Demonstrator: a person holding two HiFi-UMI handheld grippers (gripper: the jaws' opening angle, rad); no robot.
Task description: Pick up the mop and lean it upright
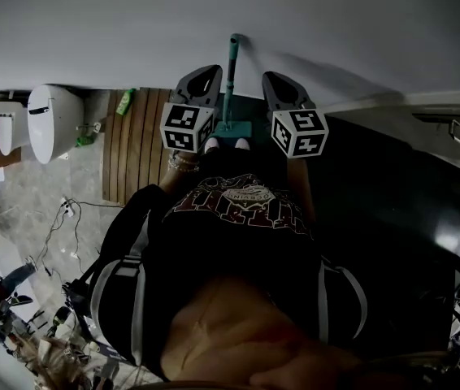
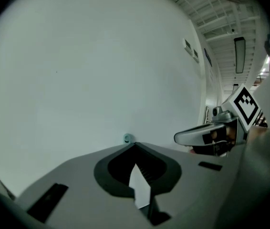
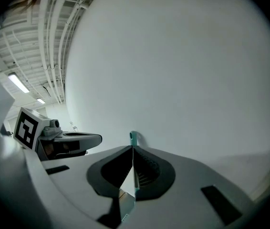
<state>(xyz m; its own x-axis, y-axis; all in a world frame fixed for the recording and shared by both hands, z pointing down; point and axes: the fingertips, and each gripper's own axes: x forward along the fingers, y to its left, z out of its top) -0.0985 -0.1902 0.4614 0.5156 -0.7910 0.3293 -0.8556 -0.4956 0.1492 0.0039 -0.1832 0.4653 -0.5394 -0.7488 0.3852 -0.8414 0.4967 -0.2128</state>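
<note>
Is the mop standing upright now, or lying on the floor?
Upright. The mop leans on the wall, handle up, its head down beside the person's feet.

We take this for a bathroom corner inside a large hall: white toilet at left, slatted wooden mat beside it, ceiling pipes and strip light upper left.

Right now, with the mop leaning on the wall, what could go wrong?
The mop seems to rest only with its handle tip on the smooth white wall, so it may slide sideways. The left gripper and right gripper, both shut and empty, flank the handle closely; a careless move could knock it.
</note>
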